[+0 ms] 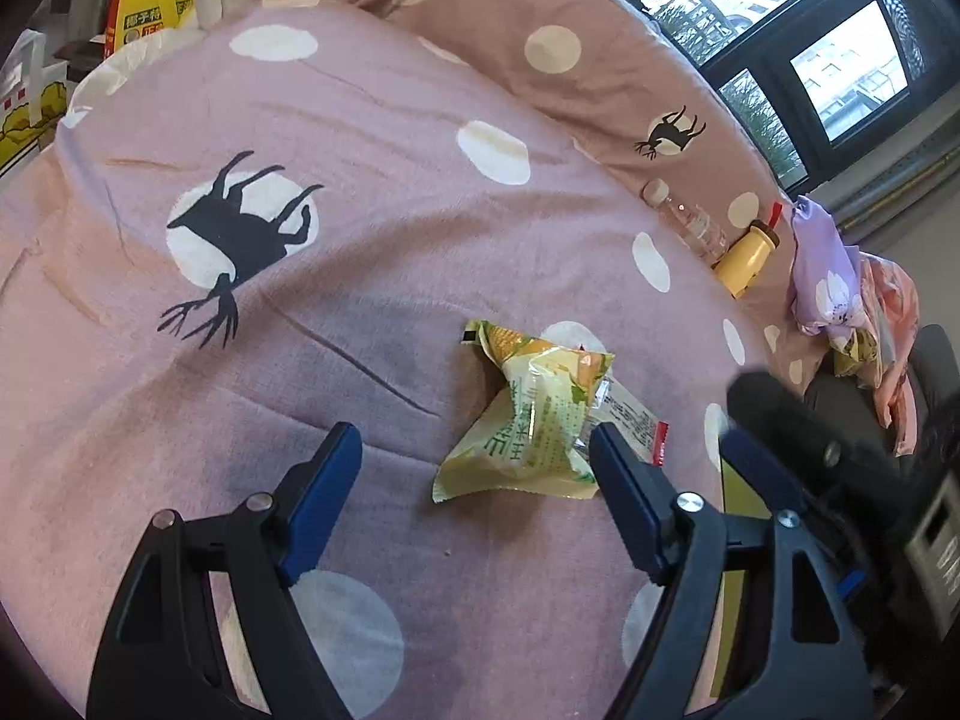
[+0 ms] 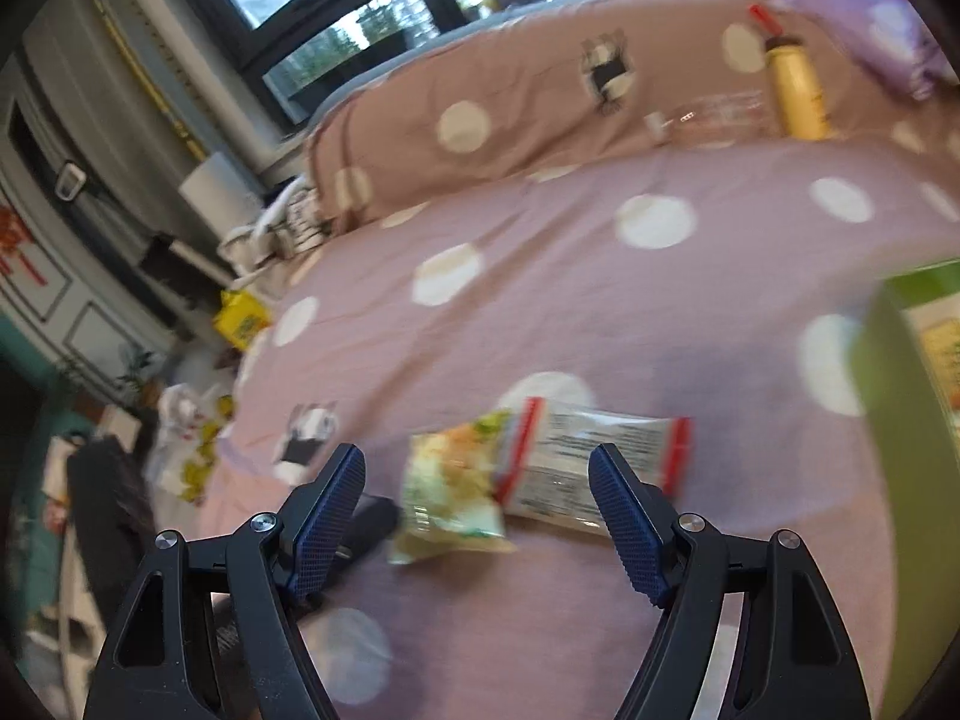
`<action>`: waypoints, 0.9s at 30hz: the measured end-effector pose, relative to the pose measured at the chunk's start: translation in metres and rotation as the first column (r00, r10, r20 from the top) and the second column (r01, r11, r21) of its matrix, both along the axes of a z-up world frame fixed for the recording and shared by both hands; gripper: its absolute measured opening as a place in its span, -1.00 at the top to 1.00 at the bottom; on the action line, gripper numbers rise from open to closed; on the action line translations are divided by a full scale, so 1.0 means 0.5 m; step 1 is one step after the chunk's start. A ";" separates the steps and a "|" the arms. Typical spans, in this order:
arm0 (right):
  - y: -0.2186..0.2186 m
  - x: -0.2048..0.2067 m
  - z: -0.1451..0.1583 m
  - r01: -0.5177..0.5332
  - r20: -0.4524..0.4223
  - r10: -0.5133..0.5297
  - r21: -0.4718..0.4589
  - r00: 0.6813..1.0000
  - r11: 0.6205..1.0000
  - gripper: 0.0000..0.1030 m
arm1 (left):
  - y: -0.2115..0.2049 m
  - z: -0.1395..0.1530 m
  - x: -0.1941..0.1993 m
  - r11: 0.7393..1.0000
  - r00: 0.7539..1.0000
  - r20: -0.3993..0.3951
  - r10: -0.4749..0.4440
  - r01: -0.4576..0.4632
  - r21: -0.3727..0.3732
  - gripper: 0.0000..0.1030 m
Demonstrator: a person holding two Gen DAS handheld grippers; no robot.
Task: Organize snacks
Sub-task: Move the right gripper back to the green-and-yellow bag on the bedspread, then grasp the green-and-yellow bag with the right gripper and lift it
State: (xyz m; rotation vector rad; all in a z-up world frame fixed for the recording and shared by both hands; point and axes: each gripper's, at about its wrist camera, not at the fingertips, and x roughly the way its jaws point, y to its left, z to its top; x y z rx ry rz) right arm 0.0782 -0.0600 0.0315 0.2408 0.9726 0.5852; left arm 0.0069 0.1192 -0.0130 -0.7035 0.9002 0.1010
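Both grippers, left gripper (image 1: 474,456) and right gripper (image 2: 477,474), hover spread and empty over the bedspread (image 1: 360,240), green snack packet (image 1: 528,420) at 12 o'clock overlapping a clear red-edged packet (image 2: 594,468); pickup pending, likely needing descent.

Home bedroom: polka-dot bedspread (image 1: 372,120), pillow (image 1: 540,12), window (image 1: 840,60)

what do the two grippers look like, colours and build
The left gripper and right gripper look the same: black plastic frames with triangular cut-outs, silver round pivot pins, and two wedge-shaped fingers faced with dark blue pads. The right gripper's pads show a fine cross-hatched texture. No cables, markings or sleeves are visible in either view.
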 end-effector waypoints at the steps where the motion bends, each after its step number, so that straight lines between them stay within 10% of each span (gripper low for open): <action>1: 0.012 0.012 -0.007 -0.019 -0.025 0.020 0.006 0.999 1.000 -0.52 | 0.001 -0.004 0.002 1.000 1.000 -0.008 0.001 -0.001 -0.001 -0.51; 12: 0.073 0.059 -0.105 -0.122 -0.204 0.131 0.056 0.970 0.991 -0.52 | -0.012 -0.025 0.021 0.999 0.999 -0.032 -0.022 0.023 0.030 -0.28; 18: 0.075 0.066 -0.149 -0.124 -0.266 0.143 0.085 0.953 0.989 -0.20 | -0.024 -0.037 0.028 0.996 0.997 -0.033 -0.071 0.073 0.043 0.40; 27: 0.043 0.049 -0.143 -0.101 -0.265 0.131 0.121 0.955 0.987 0.11 | -0.072 -0.009 0.025 0.984 0.991 -0.015 -0.136 0.137 0.111 0.75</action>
